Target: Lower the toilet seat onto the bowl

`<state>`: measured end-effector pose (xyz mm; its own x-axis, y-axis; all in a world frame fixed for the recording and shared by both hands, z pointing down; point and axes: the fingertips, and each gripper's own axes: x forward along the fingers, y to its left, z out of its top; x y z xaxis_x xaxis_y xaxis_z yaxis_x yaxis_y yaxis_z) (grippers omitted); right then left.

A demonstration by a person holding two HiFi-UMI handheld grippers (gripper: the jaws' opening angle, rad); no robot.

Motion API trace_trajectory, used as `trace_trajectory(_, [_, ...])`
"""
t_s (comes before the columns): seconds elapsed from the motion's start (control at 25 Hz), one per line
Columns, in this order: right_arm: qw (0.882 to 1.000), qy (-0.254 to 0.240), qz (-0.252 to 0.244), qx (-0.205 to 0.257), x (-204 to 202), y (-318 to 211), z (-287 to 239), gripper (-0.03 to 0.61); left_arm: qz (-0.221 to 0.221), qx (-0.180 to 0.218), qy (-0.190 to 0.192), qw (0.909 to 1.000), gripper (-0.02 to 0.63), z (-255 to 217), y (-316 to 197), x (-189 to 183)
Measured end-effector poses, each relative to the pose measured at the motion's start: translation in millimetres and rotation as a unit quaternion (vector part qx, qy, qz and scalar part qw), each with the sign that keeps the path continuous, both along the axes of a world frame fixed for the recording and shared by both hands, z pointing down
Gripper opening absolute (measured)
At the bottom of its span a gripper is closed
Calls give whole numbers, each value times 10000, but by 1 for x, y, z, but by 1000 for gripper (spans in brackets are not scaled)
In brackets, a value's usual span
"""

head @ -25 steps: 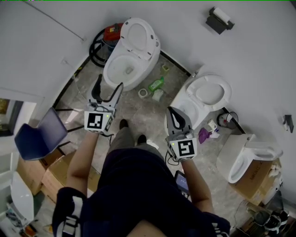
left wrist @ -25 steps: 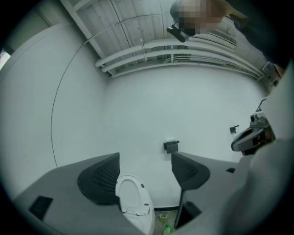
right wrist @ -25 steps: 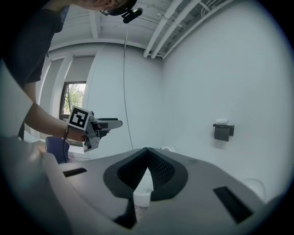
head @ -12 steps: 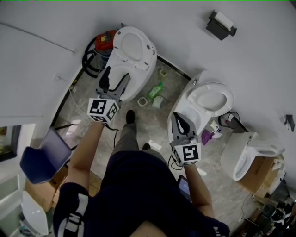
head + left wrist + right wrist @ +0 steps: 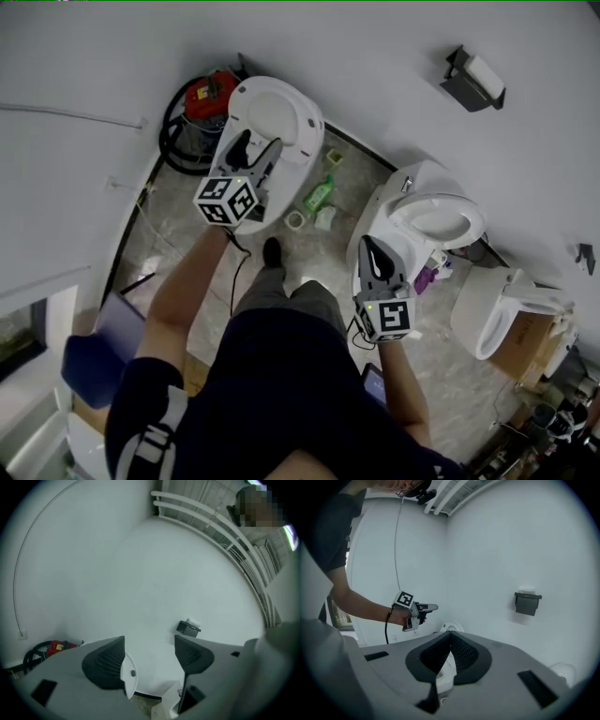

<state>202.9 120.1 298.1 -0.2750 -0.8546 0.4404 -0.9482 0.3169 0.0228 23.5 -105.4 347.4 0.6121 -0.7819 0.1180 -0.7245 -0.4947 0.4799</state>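
Note:
The left-hand white toilet (image 5: 291, 159) stands by the wall with its seat (image 5: 277, 108) raised upright. My left gripper (image 5: 261, 145) is open and held just in front of that seat, over the bowl. In the left gripper view the seat's white edge (image 5: 128, 677) shows in the gap of my left gripper (image 5: 150, 656), close beside the left finger; contact cannot be told. My right gripper (image 5: 367, 244) is shut on nothing and hangs lower, in front of a second toilet (image 5: 433, 217). The right gripper view has my right gripper (image 5: 450, 637) shut, with the left gripper (image 5: 416, 610) and raised seat (image 5: 451, 627) beyond.
A red vacuum (image 5: 210, 92) with a black hose sits left of the toilet. A green bottle (image 5: 319, 194) and a tape roll (image 5: 294, 220) lie on the floor between the toilets. A third toilet (image 5: 506, 305) and a cardboard box (image 5: 527, 345) are at the right. A paper holder (image 5: 474, 79) hangs on the wall.
The person has stepped toward the left-hand toilet. My left gripper moved forward and up from the bowl's front to the raised seat, staying open. The right gripper stayed shut.

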Motion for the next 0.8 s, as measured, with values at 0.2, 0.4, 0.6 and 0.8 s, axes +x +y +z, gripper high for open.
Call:
trace_trajectory(0.2, [9999,41,-89,44,-6,-26,12,20,-64,-711,461,9964,342,46,-50,5])
trace_trajectory(0.4, [9994,163,-231,-208,-3,-46,22,20,-244,-1226,910,9880,342,81,-88,9])
trace_trajectory(0.6, [9992,-42,-330,-230,10,-61,36,20,-393,-1730,1499,9727,342,102,-119,20])
trace_trajectory(0.8, [9980,-45,-449,-440,21,-70,48,20,-538,-2141,2010,9544,342,131,-142,29])
